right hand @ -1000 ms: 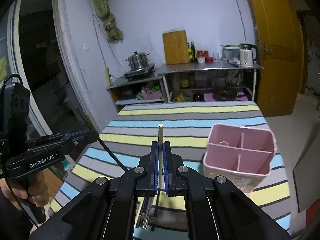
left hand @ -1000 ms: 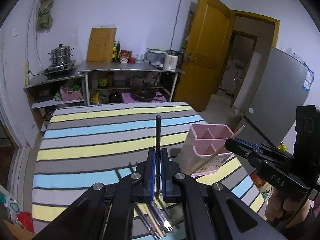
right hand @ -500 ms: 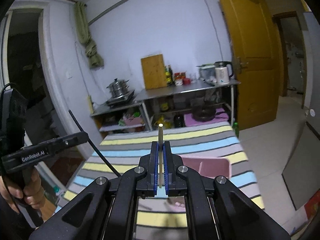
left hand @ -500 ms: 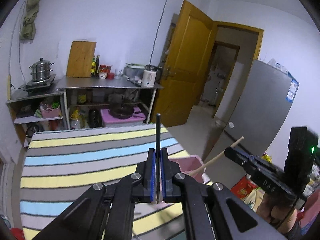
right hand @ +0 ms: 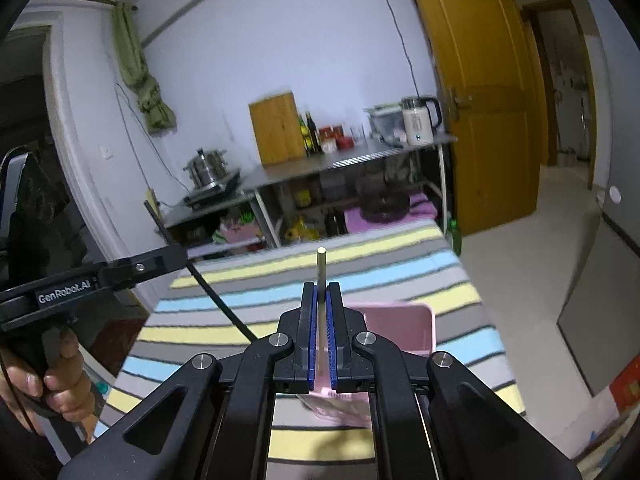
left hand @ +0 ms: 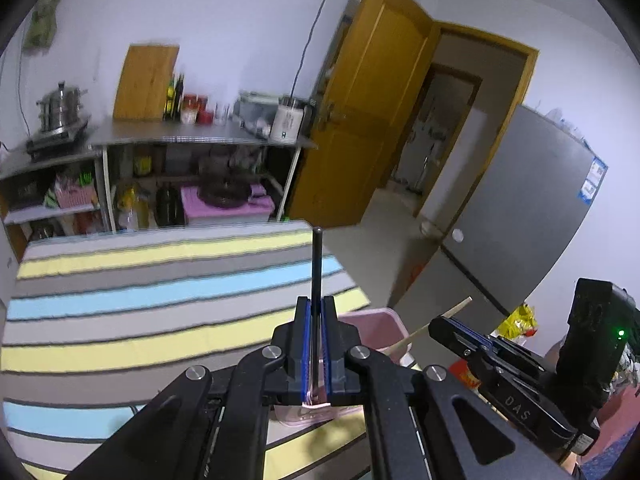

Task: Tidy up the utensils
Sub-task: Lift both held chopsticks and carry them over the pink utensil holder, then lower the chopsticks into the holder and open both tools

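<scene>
My left gripper point(left hand: 316, 307) is shut on a black chopstick point(left hand: 316, 264) that sticks up past its tips. My right gripper point(right hand: 321, 294) is shut on a light wooden chopstick point(right hand: 321, 272). Both hang above the pink utensil holder point(left hand: 376, 330), which stands on the striped table point(left hand: 140, 280) and is mostly hidden by the jaws; in the right wrist view the holder point(right hand: 404, 328) shows just right of the fingers. The right gripper with its wooden chopstick point(left hand: 436, 320) shows at the left view's right side. The left gripper with its black chopstick point(right hand: 208, 284) shows at the right view's left.
A steel shelf unit point(right hand: 340, 160) with a pot, cutting board, bottles and kettle stands beyond the table's far end. An orange door point(left hand: 360, 120) is open at the right. A grey fridge point(left hand: 540, 208) stands to the right of the table.
Both grippers rose and tilted up with their chopsticks. The loose utensils on the table dropped out of view, and the holder now lies mostly under the jaws.
</scene>
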Available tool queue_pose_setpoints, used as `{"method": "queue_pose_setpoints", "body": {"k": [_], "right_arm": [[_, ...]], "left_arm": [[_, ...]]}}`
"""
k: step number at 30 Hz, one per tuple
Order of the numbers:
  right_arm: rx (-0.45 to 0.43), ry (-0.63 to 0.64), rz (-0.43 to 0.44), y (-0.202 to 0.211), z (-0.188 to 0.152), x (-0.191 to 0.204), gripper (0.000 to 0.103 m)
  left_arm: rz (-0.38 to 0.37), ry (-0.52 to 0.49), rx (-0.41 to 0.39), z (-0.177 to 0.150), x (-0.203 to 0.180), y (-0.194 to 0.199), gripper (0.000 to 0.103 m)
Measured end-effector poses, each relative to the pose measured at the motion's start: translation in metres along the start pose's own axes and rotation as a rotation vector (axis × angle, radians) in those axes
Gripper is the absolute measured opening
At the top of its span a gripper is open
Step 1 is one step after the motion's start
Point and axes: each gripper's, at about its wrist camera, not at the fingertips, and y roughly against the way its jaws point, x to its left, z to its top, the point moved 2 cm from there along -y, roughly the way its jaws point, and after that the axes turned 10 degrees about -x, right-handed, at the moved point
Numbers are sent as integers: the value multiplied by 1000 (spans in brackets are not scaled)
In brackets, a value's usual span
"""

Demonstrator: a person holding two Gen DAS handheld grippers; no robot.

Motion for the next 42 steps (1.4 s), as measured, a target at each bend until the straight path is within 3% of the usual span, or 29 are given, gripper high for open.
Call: {"method": "queue_pose_setpoints", "body": {"k": [5, 11, 13, 15, 21, 29, 42], "right_arm": [[83, -22, -6, -25, -24, -13, 4], [140, -38, -18, -45, -37, -26, 5], [147, -41, -23, -46, -39, -28, 6], [140, -40, -33, -43, -39, -30, 16], [112, -53, -51, -29, -38, -33, 25], [58, -28, -60, 6, -40, -22, 25], [58, 36, 51, 39, -73, 27, 25]], "left_arm": [[6, 13, 73, -25, 12, -33, 5], [9, 14, 94, -36, 20, -49, 5], [9, 19, 87, -36, 21, -47, 7], [7, 26, 81, -35, 23, -43, 12], [9, 31, 21, -36, 27, -16, 16], [50, 37, -77, -58, 44, 39, 16], [215, 43, -63, -127, 85, 97, 16]]}}
